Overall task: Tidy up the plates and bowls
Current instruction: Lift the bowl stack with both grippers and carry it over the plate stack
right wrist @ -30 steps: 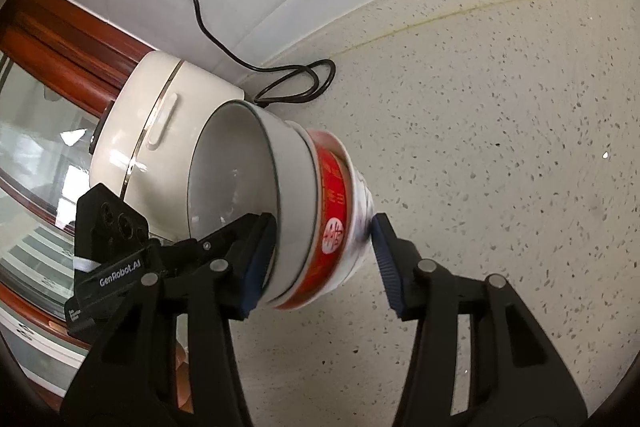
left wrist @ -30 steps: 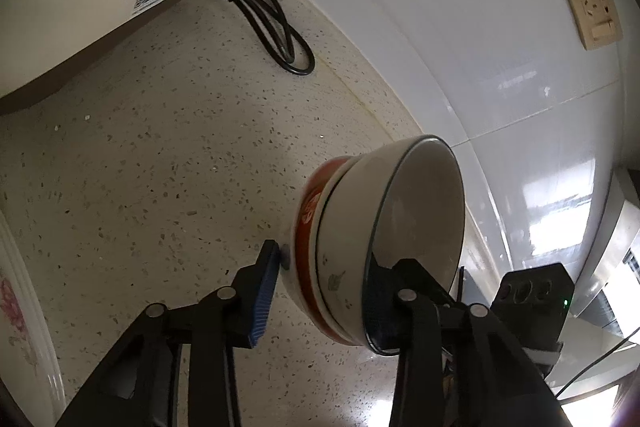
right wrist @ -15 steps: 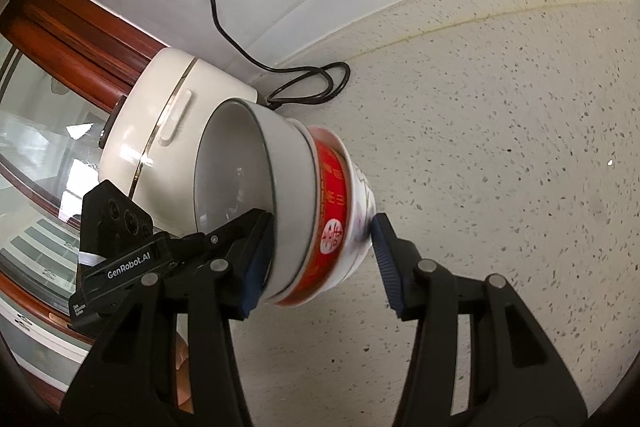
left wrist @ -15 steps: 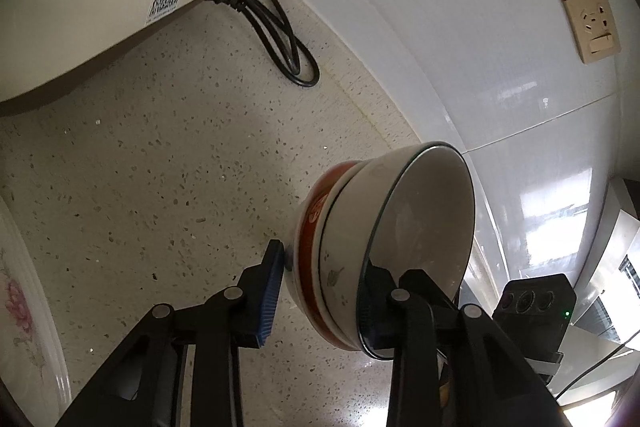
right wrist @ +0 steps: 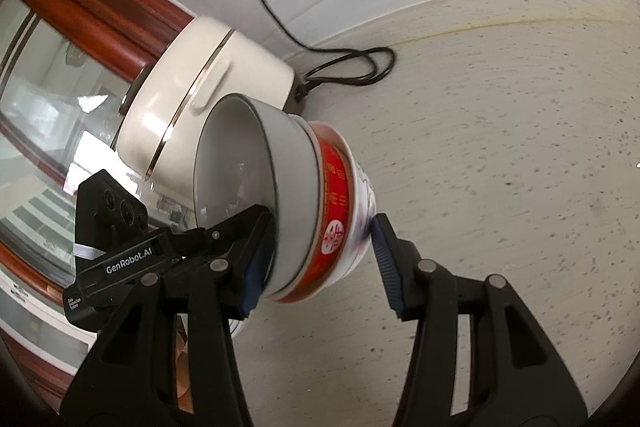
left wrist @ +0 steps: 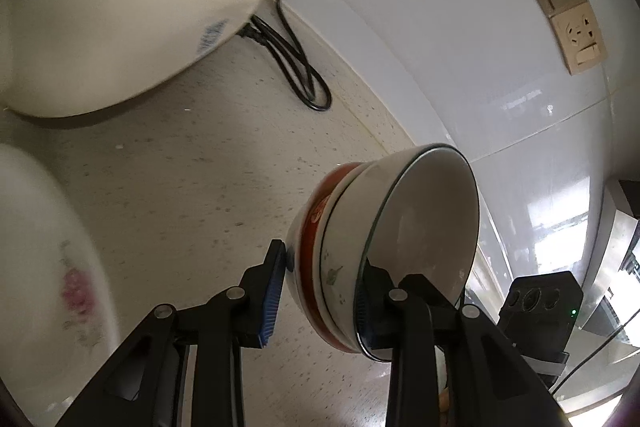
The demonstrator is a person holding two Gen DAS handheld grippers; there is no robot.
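A: Left gripper [left wrist: 320,291], black arms with blue ribbed pads. State?

B: Clamped across a nested stack of bowls [left wrist: 384,247]. One pad presses the foot of the outer bowl, the other finger sits inside the rim of the inner bowl. Stack is tipped on its side, lifted off the counter.

A: The stack itself?

B: Inner one is a plain white ceramic bowl with a thin dark rim line [left wrist: 424,223]. It sits in a white bowl with a broad red band [left wrist: 316,227], gold lettering on the band.

A: Right gripper [right wrist: 324,251]?

B: Same stack of bowls [right wrist: 304,211], opposite side. One pad lies against the inner bowl's rim and wall. The other pad stands just beside the red-band bowl's foot; contact is hard to confirm from this angle, so I cannot tell whether it pinches.

A: Outward from the stack?

B: Beneath it, a speckled beige stone countertop [left wrist: 192,187]. Behind the stack, toward the white tiled wall [left wrist: 420,39], a cream electric rice cooker [right wrist: 208,83] with a black power cord [right wrist: 352,67] coiled at its base. Tan wall sockets [left wrist: 568,15] high on the wall. To the side of the stack away from the wall, blurred, a white plate with a pink flower print [left wrist: 60,267], resting on the counter.
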